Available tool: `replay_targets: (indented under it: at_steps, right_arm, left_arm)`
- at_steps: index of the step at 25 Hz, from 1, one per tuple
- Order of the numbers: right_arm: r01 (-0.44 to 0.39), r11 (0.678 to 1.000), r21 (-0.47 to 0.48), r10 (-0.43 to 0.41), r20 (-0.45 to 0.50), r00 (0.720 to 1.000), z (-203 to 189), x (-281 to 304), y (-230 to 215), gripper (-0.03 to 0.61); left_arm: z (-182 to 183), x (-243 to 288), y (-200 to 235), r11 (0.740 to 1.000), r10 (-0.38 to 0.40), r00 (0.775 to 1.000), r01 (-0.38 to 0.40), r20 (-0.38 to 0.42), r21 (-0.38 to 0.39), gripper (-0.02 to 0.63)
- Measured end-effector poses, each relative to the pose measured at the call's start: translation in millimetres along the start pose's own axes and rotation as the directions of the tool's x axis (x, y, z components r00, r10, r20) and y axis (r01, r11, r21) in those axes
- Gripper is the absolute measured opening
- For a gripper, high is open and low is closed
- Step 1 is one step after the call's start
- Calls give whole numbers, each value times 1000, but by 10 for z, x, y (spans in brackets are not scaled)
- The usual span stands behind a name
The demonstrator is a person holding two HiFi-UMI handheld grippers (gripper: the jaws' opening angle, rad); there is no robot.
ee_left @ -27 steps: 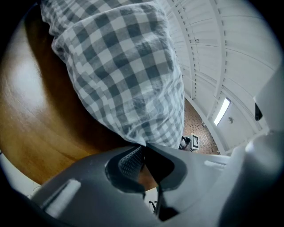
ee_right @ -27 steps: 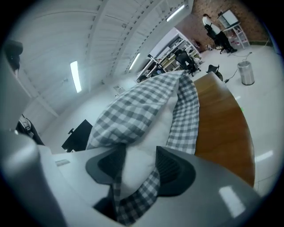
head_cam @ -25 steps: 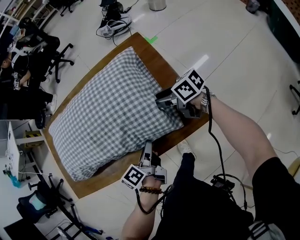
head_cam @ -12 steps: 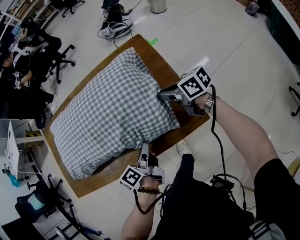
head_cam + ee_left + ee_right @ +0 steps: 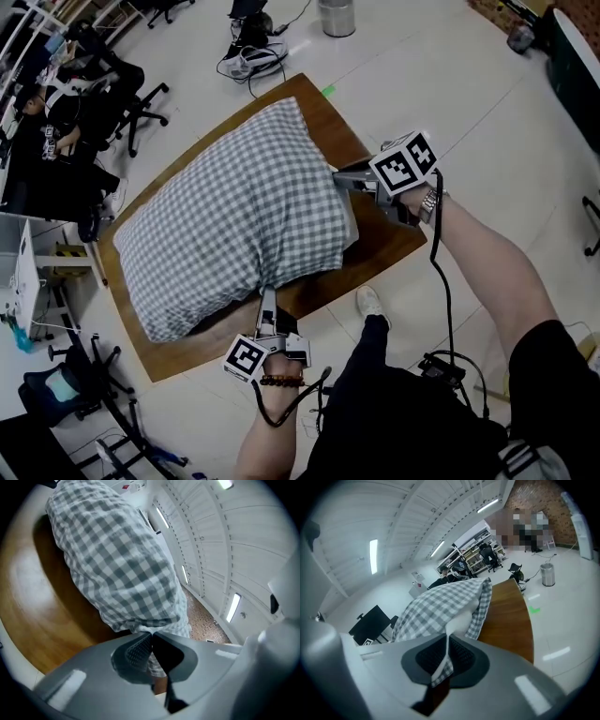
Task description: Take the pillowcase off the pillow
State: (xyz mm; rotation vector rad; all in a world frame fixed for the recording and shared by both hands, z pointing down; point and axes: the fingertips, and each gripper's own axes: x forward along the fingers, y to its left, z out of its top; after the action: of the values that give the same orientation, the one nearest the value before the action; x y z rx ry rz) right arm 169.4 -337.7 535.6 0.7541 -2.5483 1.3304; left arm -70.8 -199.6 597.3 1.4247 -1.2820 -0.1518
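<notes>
A pillow in a grey-and-white checked pillowcase (image 5: 234,216) lies on a brown wooden table (image 5: 380,251). My left gripper (image 5: 269,293) is at the near long edge, shut on a pinch of the checked hem. In the left gripper view the cloth (image 5: 122,564) runs down into the left gripper (image 5: 151,637). My right gripper (image 5: 337,178) is at the pillow's right end, shut on the pillowcase edge. In the right gripper view the right gripper (image 5: 447,641) pinches checked cloth (image 5: 440,603) together with a white layer (image 5: 461,617).
Office chairs (image 5: 131,108) and a seated person (image 5: 42,141) are at the upper left. Cables and shoes (image 5: 251,58) lie on the floor beyond the table, next to a metal bin (image 5: 336,17). A shoe (image 5: 370,302) stands by the table's near edge.
Both grippers have risen a little with the cloth. The left one has shifted leftward along the near edge, and the right end of the pillowcase is drawn up.
</notes>
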Motion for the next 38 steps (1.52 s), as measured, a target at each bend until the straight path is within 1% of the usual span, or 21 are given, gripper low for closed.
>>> replay_targets:
  at_steps: [5,9,11,13,14,15,16,17,18,19,21,22,23,24,25,26,28,29,31,34,38]
  right_arm:
    - [100,994,-54,-100,1,995,70,-47,-42,14]
    - [158,986,-60,-158,-2,987,35,-86,-143,14]
    - [197,978,-68,-197,9,980,18,-133,-237,14]
    - [218,974,-62,-218,14,976,-36,-168,-314,14]
    - [223,973,-60,-223,10,975,-82,-168,-339,14]
    - [226,972,-61,-226,5,974,-132,-154,-354,14]
    - [228,972,-66,-228,-2,974,-177,-129,-362,14]
    - [229,971,-72,-230,-7,973,-215,-97,-365,14]
    - [229,970,-78,-230,-13,973,-247,-63,-358,14]
    - [228,970,-82,-230,-18,973,-276,-34,-333,16]
    - [232,968,-94,-235,-24,972,-336,0,-214,25]
    - [238,966,-101,-241,-25,970,-373,10,-123,37]
    - [245,964,-108,-249,-24,968,-411,13,-25,57]
    - [252,961,-114,-256,-21,967,-447,3,71,61]
    - [257,959,-119,-261,-16,965,-482,-24,156,76]
    - [260,957,-125,-264,-11,965,-522,-71,228,105]
    - [268,953,-139,-271,0,963,-627,-205,344,120]
    - [275,950,-148,-277,7,961,-690,-280,396,120]
    - [287,944,-164,-287,25,958,-798,-428,509,120]
    - [299,936,-184,-295,52,954,-917,-636,701,120]
    - [311,925,-218,-302,74,951,-1135,-885,931,120]
  left_arm:
    - [267,-102,167,1000,-4,998,3,66,13,6]
    - [427,-199,267,999,-4,995,1,100,32,6]
    - [469,-248,321,999,2,994,-6,111,34,5]
    - [476,-280,376,999,12,993,-16,118,33,5]
    - [464,-277,385,1000,1,993,-5,119,31,6]
    - [451,-247,355,999,-42,992,39,121,32,6]
    - [446,-184,272,991,-131,983,127,125,37,5]
    - [444,-110,173,974,-227,965,223,129,43,6]
    - [431,-67,134,964,-267,955,264,128,43,6]
    - [410,-54,132,962,-273,954,270,122,42,6]
    - [376,-60,45,940,-339,936,333,99,70,9]
    - [357,-108,15,932,-359,930,352,82,89,10]
    - [334,-182,6,929,-363,930,356,62,102,15]
    - [304,-270,4,928,-362,931,355,43,109,28]
    - [260,-358,0,928,-361,932,356,24,112,50]
    - [197,-443,-9,926,-362,932,360,3,114,78]
    - [9,-614,-33,917,-373,927,376,-45,130,111]
    - [-98,-707,-49,910,-380,922,387,-71,148,116]
    - [-269,-901,-120,892,-392,913,408,-116,193,130]
    - [-397,-1184,-326,860,-402,902,431,-158,274,134]
    - [-506,-1509,-660,801,-408,890,456,-204,387,138]
